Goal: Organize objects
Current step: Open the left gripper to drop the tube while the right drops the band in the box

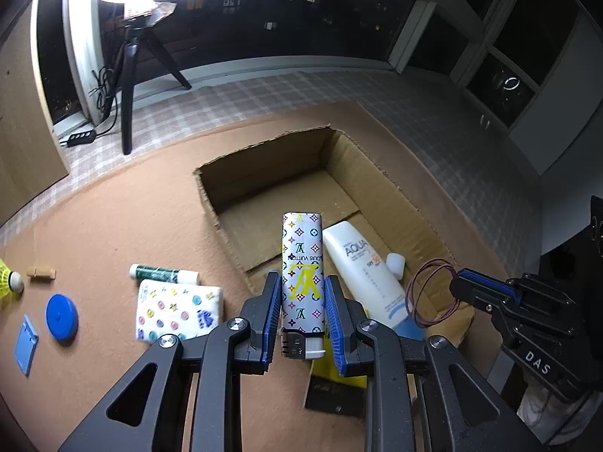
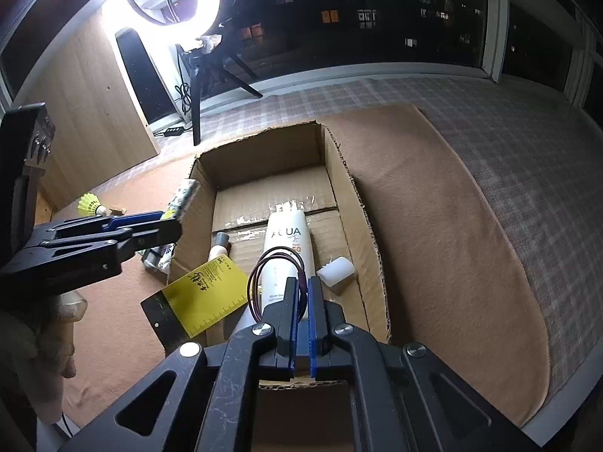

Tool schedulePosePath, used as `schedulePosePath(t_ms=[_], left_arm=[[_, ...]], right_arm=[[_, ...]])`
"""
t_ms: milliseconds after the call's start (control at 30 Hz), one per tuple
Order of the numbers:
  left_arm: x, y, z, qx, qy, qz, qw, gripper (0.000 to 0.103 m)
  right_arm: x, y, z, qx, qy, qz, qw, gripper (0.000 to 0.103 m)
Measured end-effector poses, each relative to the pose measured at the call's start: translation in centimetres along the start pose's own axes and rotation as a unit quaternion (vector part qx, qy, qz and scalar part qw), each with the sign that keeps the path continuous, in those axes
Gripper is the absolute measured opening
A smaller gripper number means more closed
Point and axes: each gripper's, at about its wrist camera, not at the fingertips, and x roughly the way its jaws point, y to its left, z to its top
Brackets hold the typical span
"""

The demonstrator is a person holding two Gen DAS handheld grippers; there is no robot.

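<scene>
My left gripper (image 1: 302,282) is shut on a white patterned lighter (image 1: 302,263), held upright above the near left edge of the open cardboard box (image 1: 264,162). It also shows in the right wrist view (image 2: 177,222). My right gripper (image 2: 302,282) is shut on a dark red hair tie (image 2: 275,263) and holds it over the box's near end (image 2: 264,143). The hair tie also shows in the left wrist view (image 1: 429,290). In the box lie a white sunscreen tube (image 2: 288,248), a small white cap (image 2: 336,272) and a small beige bottle (image 2: 220,250).
On the brown mat (image 1: 113,207) left of the box lie a patterned tissue pack (image 1: 177,309), a green-and-white tube (image 1: 164,274), a blue round lid (image 1: 62,316), a blue card (image 1: 25,344), a cork piece (image 1: 42,273) and a yellow shuttlecock (image 1: 7,280). A yellow card (image 2: 205,293) leans over the box's near left wall. A ring light tripod (image 1: 130,86) stands behind.
</scene>
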Motion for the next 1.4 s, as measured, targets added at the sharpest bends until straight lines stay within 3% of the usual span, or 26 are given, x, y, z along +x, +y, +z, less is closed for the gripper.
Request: schedulePosePath(t_ms=[267, 333, 367, 400, 767, 1400], left_arm=[[0.9, -0.8, 0.8, 0.009, 0.000, -0.002, 1.0000, 0.027], [0.9, -0.8, 0.9, 0.005, 0.001, 0.002, 1.0000, 0.048], [0.8, -0.8, 0.9, 0.005, -0.001, 0.005, 1.0000, 0.049], [0.8, -0.8, 0.9, 0.005, 0.000, 0.007, 1.0000, 0.049], [-0.8, 2.0, 0.1, -0.015, -0.007, 0.016, 0.9997, 0.049], [-6.7, 13.7, -5.7, -0.096, -0.014, 0.061, 0.9934, 0.049]], right_arm=[[0.0, -0.3, 0.3, 0.002, -0.002, 0.002, 1.000, 0.007], [0.0, -0.4, 0.4, 0.006, -0.002, 0.001, 1.000, 0.018], [0.0, -0.4, 0.4, 0.008, -0.004, 0.000, 1.000, 0.028], [-0.1, -0.5, 0.4, 0.010, -0.007, -0.001, 1.000, 0.034], [0.2, 0.9, 0.8, 0.015, -0.007, 0.012, 1.000, 0.042], [1.1, 8.4, 0.9, -0.021, -0.002, 0.042, 0.999, 0.049]])
